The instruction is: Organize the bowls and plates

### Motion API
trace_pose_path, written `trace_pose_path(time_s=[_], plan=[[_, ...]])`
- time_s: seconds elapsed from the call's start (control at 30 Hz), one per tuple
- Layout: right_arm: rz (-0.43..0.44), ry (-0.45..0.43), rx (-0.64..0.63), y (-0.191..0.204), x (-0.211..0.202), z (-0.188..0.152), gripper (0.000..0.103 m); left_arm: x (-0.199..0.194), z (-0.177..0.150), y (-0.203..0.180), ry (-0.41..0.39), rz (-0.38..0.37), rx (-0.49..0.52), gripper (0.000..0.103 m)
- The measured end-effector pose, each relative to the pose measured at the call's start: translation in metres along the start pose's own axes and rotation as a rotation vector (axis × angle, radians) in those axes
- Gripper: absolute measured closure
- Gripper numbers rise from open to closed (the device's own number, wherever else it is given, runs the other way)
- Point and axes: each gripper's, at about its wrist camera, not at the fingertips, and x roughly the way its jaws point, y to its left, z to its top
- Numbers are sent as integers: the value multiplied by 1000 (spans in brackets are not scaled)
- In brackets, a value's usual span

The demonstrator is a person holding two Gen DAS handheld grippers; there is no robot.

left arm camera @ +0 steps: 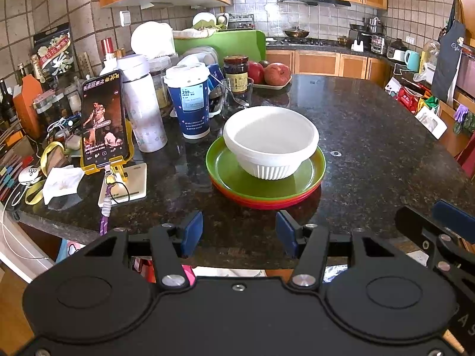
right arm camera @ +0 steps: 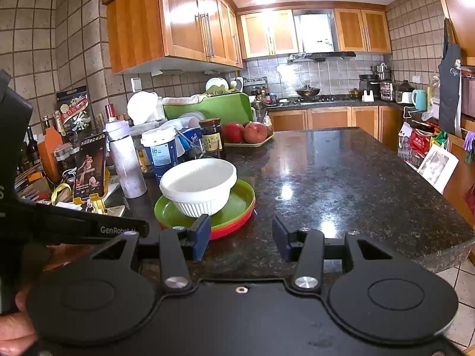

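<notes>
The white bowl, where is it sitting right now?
The white bowl sits on the green plate atop the plate stack, centre of the left wrist view, right of the blue paper cup.

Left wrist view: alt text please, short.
A white ribbed bowl sits on a green plate stacked on red plates, on a dark granite counter. The open, empty left gripper hangs just in front of the stack; a phone on a stand and cups crowd the left.
</notes>
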Motion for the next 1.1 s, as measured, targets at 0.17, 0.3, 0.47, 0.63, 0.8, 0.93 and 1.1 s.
trace_pose_path(time_s=[0.17, 0.3, 0.47, 0.63, 0.8, 0.93, 1.1], plan=[[5, 2, 6, -2, 0, 0, 54, 0, 0, -1, 1, 2, 1, 43], [9, 0, 5, -2, 0, 1, 54, 0, 0, -1, 0, 1, 0, 43], [11, 3, 6, -3, -1, 0, 54, 0, 0, -2, 0, 1, 2, 43], [9, 5, 4, -4, -1, 0, 54, -1, -1, -3, 1, -4, 1, 43], [10, 8, 4, -3, -1, 0, 54, -1, -2, -3, 2, -4, 2, 43], [13, 9, 2, -2, -1, 0, 54, -1, -2, -3, 2, -3, 2, 43], [16, 8, 1, -3, -1, 0, 54, -1, -2, -1, 4, -4, 0, 43]])
